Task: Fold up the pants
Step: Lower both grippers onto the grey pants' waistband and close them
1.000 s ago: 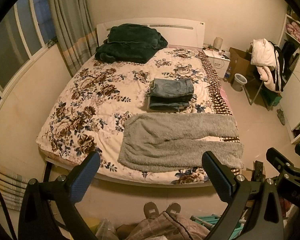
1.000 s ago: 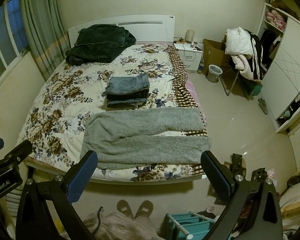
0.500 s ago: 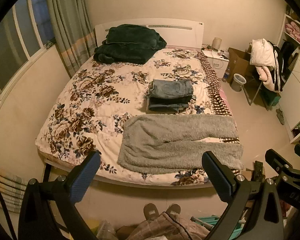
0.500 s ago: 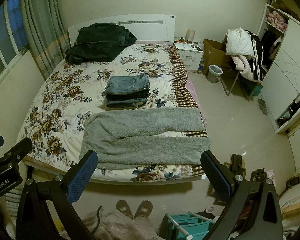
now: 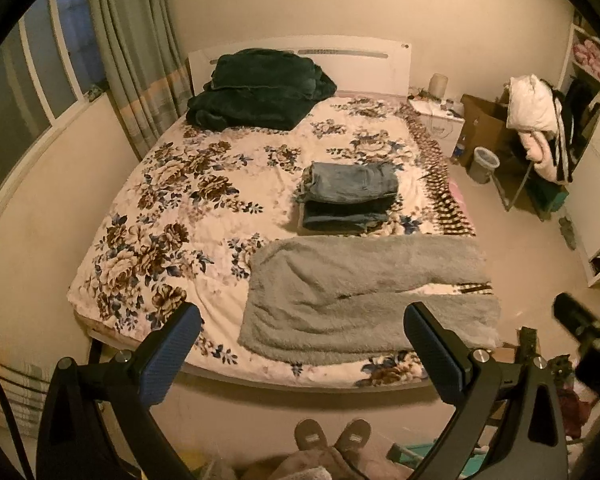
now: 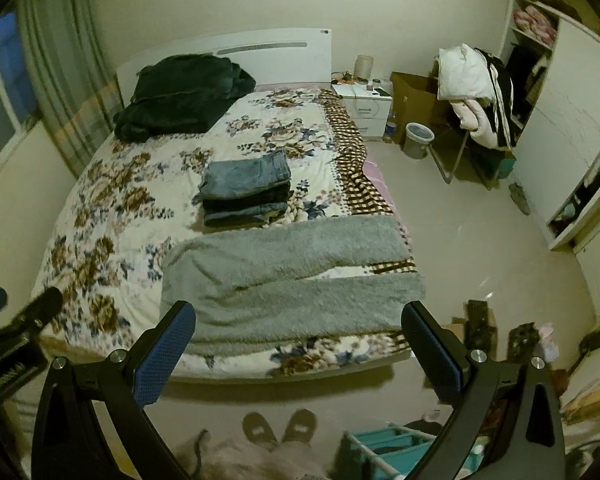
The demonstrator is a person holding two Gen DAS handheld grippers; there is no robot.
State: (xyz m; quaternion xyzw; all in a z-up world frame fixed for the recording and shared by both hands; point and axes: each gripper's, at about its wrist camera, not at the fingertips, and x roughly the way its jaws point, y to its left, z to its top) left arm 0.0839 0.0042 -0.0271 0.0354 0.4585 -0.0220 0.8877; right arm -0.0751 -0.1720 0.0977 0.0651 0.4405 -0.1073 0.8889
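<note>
Grey fleece pants (image 5: pixel 364 296) lie spread flat across the near end of the bed, waist to the left, both legs running right. They also show in the right wrist view (image 6: pixel 292 280). My left gripper (image 5: pixel 300 340) is open and empty, held above the floor in front of the bed's near edge. My right gripper (image 6: pixel 298 340) is open and empty too, at about the same height and distance. Neither touches the pants. The left gripper's body (image 6: pixel 16 336) shows at the left edge of the right wrist view.
A stack of folded jeans (image 5: pixel 350 198) sits just behind the pants. A dark green blanket (image 5: pixel 260 88) lies by the headboard. The floral bed cover (image 5: pixel 172 208) fills the left. A nightstand (image 6: pixel 366 106), bin (image 6: pixel 418 140) and clothes-laden chair (image 6: pixel 476 96) stand right. A teal rack (image 6: pixel 384 448) is by my feet.
Both grippers have drifted a little, and the right wrist view has swung left and tilted, with motion blur. Both stay open. The pants have not moved.
</note>
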